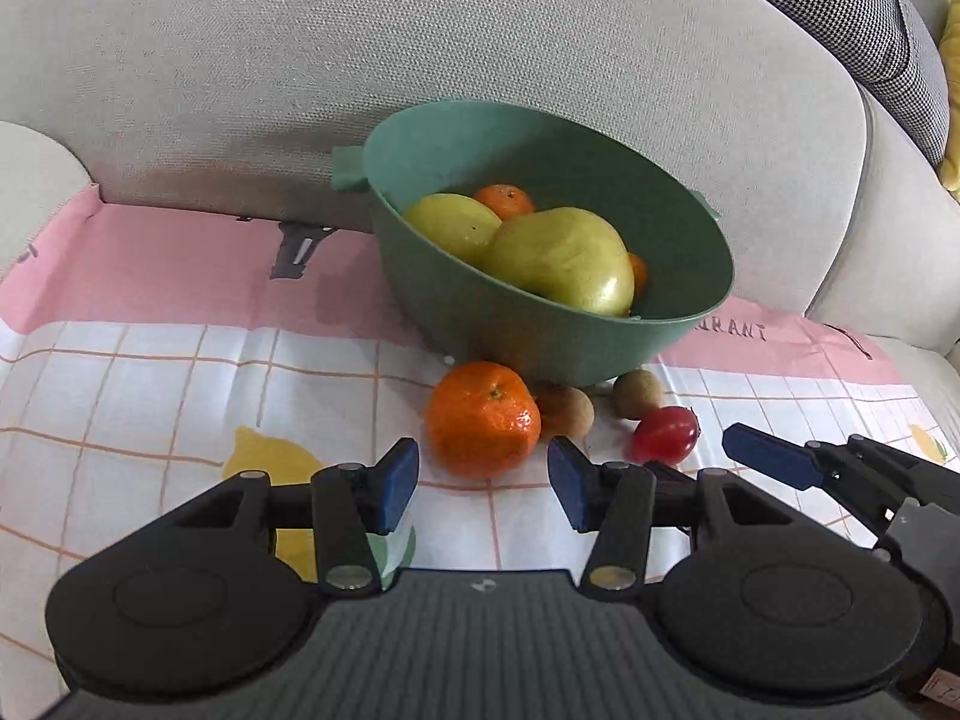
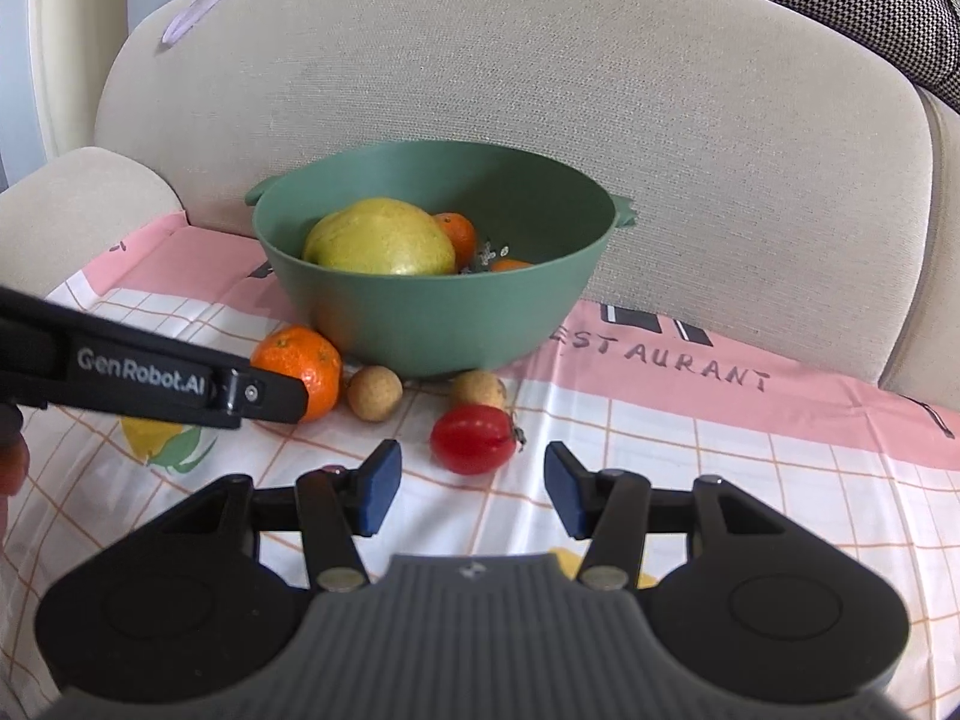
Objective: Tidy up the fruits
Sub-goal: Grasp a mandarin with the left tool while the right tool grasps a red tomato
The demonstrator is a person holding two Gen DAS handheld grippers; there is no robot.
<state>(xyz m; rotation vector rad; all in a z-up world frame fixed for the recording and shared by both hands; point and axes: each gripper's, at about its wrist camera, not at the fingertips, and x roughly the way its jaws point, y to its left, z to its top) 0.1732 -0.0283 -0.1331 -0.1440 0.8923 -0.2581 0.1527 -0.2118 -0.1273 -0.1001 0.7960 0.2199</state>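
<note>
- Left tool (image 1: 483, 483) hovered with jaws apart, nothing between the pads; tangerine (image 1: 483, 418) sat just ahead of the gap, untouched
- Right tool (image 2: 471, 489) also had jaws apart and empty; red tomato (image 2: 474, 438) lay just ahead of its gap, no contact
- Green bowl (image 1: 600, 348) stood on the printed cloth (image 1: 150, 372) near the sofa seat's back edge, against the beige backrest (image 1: 420, 48); held two yellow-green fruits (image 1: 564, 261) and smaller oranges (image 1: 505, 200)
- Loose fruit on the cloth in front of the bowl: tangerine nearest the seat's left side, then two small brown round fruits (image 2: 374, 393) close to the bowl's foot; tomato in front of the right-hand one
- Left tool's side arm crossed the right wrist view, tip overlapping the tangerine; touch cannot be told
- Checked cushion (image 1: 852, 18) at the far right corner of the sofa
</note>
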